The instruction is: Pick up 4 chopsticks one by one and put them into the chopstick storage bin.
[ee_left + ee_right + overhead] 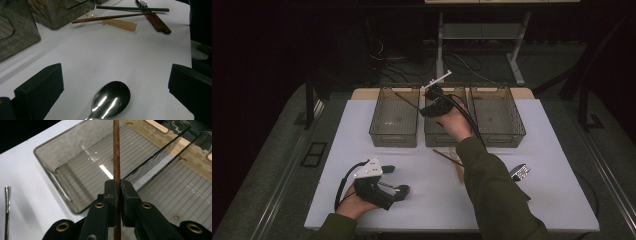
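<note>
My right gripper [426, 109] hangs over the wall between the left bin [382, 112] and the middle bin [439, 140], shut on a brown wooden chopstick [407, 99]. In the right gripper view the chopstick [116, 157] runs straight up from the closed jaws [118, 185] over the left bin [62, 170]. My left gripper [396, 180] rests low at the table's front left, open. A steel spoon [111, 100] lies on the white table between its jaws [116, 72], untouched.
A third smoky bin [497, 137] stands at the back right. Ahead of the left gripper lie a brown chopstick [112, 17], a black chopstick [132, 9], a fork with a wooden handle [156, 21] and a pale beige utensil [120, 24]. A small metal item [520, 171] lies by the right sleeve.
</note>
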A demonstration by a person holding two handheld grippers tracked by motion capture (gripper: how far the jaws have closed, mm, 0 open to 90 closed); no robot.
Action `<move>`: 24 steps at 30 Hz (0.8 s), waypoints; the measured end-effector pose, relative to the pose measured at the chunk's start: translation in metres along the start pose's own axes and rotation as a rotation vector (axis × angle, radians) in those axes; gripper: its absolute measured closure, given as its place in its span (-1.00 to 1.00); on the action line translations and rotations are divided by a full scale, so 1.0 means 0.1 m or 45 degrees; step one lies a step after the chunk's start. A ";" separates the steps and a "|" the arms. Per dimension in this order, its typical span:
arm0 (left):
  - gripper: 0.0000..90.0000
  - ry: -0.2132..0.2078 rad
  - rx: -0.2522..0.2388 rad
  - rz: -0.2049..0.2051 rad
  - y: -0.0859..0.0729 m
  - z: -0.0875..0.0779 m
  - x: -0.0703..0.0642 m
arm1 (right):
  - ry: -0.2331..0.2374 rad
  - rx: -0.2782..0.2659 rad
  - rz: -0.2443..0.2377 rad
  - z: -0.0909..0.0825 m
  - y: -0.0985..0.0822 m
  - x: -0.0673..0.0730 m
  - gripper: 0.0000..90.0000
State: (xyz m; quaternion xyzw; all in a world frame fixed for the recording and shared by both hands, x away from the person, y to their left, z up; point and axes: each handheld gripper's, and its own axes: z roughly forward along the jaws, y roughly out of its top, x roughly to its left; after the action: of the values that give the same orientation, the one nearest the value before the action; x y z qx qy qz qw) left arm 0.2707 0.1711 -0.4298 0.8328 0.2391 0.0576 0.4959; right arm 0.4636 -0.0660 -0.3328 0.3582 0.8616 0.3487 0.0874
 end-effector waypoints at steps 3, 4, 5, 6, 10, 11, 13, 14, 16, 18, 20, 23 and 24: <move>-1.00 -0.003 -0.010 -0.004 0.00 0.00 0.00 | -0.020 0.019 0.006 0.08 0.06 0.02 0.88; -1.00 -0.006 -0.016 -0.010 0.00 0.00 -0.01 | -0.029 0.024 0.013 0.12 0.08 0.02 0.88; -1.00 -0.004 -0.012 0.002 0.00 0.00 -0.01 | -0.033 0.027 0.014 0.14 0.09 0.02 0.88; -1.00 -0.005 -0.007 0.011 0.01 0.00 0.00 | -0.036 0.033 0.026 0.17 0.11 0.02 0.88; -1.00 -0.008 -0.007 0.004 0.01 0.00 -0.01 | -0.042 0.047 0.028 0.29 0.17 0.03 0.88; -1.00 -0.008 -0.009 0.000 0.01 0.00 -0.01 | -0.037 0.050 0.036 0.33 0.19 0.03 0.88; -1.00 -0.007 -0.011 0.004 0.01 -0.01 -0.01 | -0.042 0.068 0.046 0.44 0.24 0.06 0.87; -1.00 -0.006 -0.011 0.006 0.01 -0.01 -0.01 | -0.045 0.076 0.050 0.48 0.26 0.07 0.88; -1.00 -0.007 -0.012 0.012 0.01 -0.01 0.00 | -0.049 0.085 0.054 0.52 0.28 0.08 0.88; -1.00 -0.010 -0.015 0.001 0.01 -0.01 -0.01 | -0.057 0.097 0.056 0.60 0.31 0.10 0.88; -1.00 -0.010 -0.020 -0.003 0.01 -0.01 -0.01 | -0.056 0.103 0.069 0.67 0.35 0.12 0.88; -1.00 -0.012 -0.023 0.003 0.01 -0.01 -0.01 | -0.067 0.130 0.063 0.79 0.42 0.16 0.88; -1.00 -0.013 -0.023 0.004 0.01 -0.01 -0.01 | -0.067 0.130 0.063 0.79 0.42 0.16 0.88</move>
State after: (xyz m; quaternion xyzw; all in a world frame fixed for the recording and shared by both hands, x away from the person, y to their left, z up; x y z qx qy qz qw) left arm 0.2697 0.1710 -0.4284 0.8290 0.2346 0.0565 0.5045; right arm 0.5071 0.0083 -0.3626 0.3925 0.8666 0.2968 0.0828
